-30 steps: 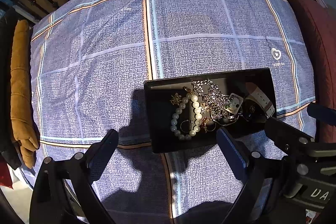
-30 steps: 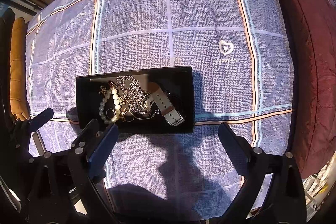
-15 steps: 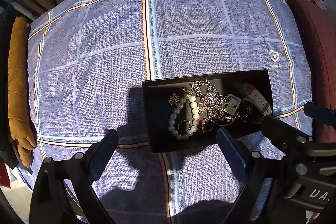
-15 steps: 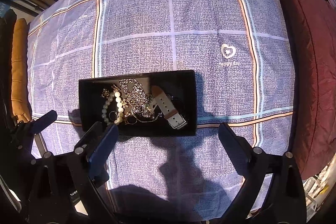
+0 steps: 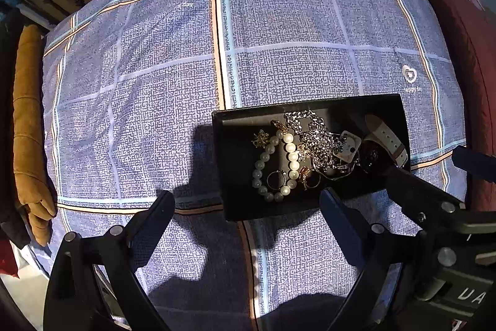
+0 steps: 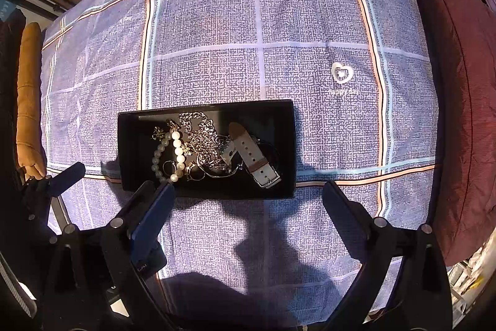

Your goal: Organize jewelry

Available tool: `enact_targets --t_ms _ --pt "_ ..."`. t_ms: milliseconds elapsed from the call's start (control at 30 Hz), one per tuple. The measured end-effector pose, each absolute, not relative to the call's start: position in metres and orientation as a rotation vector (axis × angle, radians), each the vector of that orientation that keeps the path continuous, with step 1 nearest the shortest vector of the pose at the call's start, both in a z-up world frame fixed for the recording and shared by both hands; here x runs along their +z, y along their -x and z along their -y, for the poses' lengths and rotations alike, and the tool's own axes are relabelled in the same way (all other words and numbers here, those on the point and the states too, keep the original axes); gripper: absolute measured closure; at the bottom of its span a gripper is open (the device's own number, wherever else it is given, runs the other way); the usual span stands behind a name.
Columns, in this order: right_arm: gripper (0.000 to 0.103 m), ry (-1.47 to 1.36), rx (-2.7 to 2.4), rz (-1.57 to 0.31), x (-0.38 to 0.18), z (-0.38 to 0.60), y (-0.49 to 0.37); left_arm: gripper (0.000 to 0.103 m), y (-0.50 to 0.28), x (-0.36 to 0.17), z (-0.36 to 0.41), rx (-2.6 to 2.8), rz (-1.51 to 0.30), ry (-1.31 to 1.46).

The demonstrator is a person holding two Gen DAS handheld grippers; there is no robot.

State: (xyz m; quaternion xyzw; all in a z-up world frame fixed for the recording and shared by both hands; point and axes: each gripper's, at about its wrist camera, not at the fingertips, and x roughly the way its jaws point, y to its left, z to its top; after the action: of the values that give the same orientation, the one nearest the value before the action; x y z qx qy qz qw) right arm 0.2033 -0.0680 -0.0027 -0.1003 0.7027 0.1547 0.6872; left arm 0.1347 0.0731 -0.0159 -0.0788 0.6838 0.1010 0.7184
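A black tray (image 5: 235,163) (image 6: 133,151) lies on the blue checked cloth. In it lie a pearl bracelet (image 5: 290,155) (image 6: 177,151), a silver chain (image 5: 319,141) (image 6: 201,135), gold rings (image 5: 307,176) and a white watch strap (image 5: 387,141) (image 6: 254,157). My left gripper (image 5: 246,207) is open and empty, hovering just in front of the tray's near edge. My right gripper (image 6: 248,200) is open and empty, also above the tray's near edge. The right gripper shows at the right of the left wrist view (image 5: 434,207).
The blue checked cloth (image 5: 279,20) (image 6: 279,20) covers a round table. A tan cushion (image 5: 28,114) (image 6: 28,101) lies at the left edge, a dark red cushion (image 5: 471,67) (image 6: 458,82) at the right. Chair rails stand behind the table.
Both grippers have moved slightly forward and lower toward the tray, which looks a little larger. The jaws have stayed open and the jewelry has not moved.
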Motion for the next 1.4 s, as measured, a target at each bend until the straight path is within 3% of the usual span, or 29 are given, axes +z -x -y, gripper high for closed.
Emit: enact_targets --t_ms 1400 --pt "0.009 0.214 0.336 -1.578 -0.0051 0.0692 -0.1977 0.011 -0.1321 -0.0178 -0.0740 0.186 -1.519 0.217"
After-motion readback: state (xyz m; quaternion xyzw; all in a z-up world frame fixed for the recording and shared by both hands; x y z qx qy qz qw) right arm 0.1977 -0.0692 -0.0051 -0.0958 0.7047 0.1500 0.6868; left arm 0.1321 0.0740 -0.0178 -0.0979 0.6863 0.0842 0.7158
